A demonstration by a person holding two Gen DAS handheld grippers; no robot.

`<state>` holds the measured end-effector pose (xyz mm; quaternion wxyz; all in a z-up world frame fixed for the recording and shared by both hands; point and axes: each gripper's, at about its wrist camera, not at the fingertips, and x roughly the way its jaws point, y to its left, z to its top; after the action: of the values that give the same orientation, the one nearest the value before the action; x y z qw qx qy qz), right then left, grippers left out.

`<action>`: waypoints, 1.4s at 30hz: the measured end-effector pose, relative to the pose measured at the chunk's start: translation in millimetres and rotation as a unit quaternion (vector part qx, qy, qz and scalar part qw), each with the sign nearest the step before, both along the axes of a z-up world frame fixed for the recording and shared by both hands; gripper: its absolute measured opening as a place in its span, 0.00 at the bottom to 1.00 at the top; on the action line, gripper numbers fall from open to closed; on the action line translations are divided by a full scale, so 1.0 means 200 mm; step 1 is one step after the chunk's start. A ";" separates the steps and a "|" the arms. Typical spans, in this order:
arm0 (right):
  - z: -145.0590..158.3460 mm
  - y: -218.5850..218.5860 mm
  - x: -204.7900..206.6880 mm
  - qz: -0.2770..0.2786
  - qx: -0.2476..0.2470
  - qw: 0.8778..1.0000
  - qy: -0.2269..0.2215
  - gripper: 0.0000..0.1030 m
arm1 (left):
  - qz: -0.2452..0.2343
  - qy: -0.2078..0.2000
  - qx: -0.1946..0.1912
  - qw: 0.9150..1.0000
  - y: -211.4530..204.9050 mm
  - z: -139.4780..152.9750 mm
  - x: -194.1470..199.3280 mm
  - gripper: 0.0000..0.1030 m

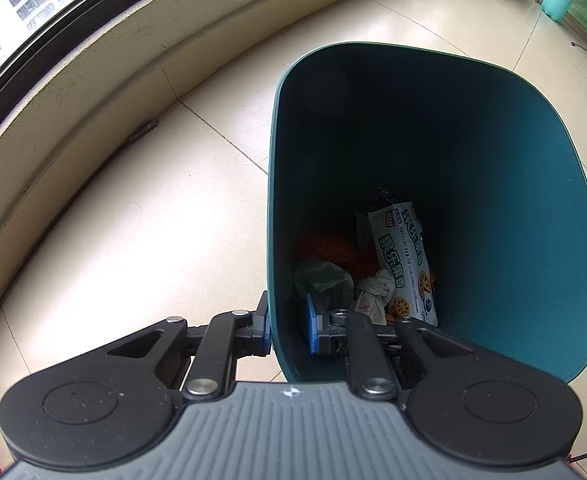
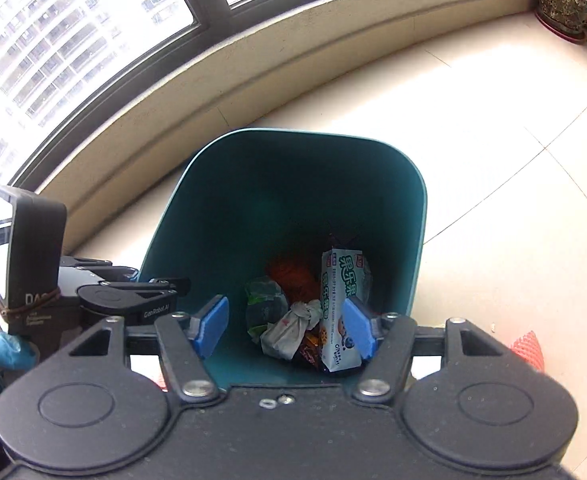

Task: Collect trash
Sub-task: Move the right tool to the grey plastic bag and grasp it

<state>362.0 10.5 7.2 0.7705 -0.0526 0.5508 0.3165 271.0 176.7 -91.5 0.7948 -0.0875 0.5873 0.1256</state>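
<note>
A teal trash bin [image 1: 493, 208] stands on the tiled floor, and it also shows in the right wrist view [image 2: 413, 216]. Inside lie a white biscuit packet [image 1: 405, 264] [image 2: 339, 300], a crumpled white tissue [image 1: 373, 294] [image 2: 289, 326], a green wrapper [image 1: 321, 276] [image 2: 263, 304] and orange trash [image 1: 333, 248] [image 2: 293, 278]. My left gripper [image 1: 289, 326] straddles the bin's near left wall, one finger outside, one inside, with a gap showing on the inner side. My right gripper [image 2: 285, 326] is open and empty above the bin mouth. The left gripper's body [image 2: 129, 300] shows at the bin's left rim.
A low beige wall [image 1: 93, 92] under windows curves along the left and back. A potted plant [image 2: 565, 0] and a teal jug [image 1: 557, 0] stand at the far right. A red mesh piece [image 2: 527, 350] lies on the floor beside the bin.
</note>
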 end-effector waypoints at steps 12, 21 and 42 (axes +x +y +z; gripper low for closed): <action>-0.10 -0.61 0.06 -0.137 -0.019 0.990 0.006 0.67 | 0.000 0.001 0.006 1.000 0.00 -0.01 0.00 0.15; -0.55 -0.78 0.10 -0.188 -0.063 0.980 0.030 0.82 | 0.001 0.003 0.011 1.000 0.02 -0.02 -0.01 0.15; -1.42 -0.85 0.09 -0.291 -0.122 0.937 0.153 0.77 | -0.002 0.011 0.023 1.000 0.10 -0.05 -0.02 0.15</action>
<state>381.0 -159.9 -276.9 0.7231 0.0649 0.6875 0.0132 266.2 197.4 -100.7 0.7905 -0.0666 0.5929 0.1386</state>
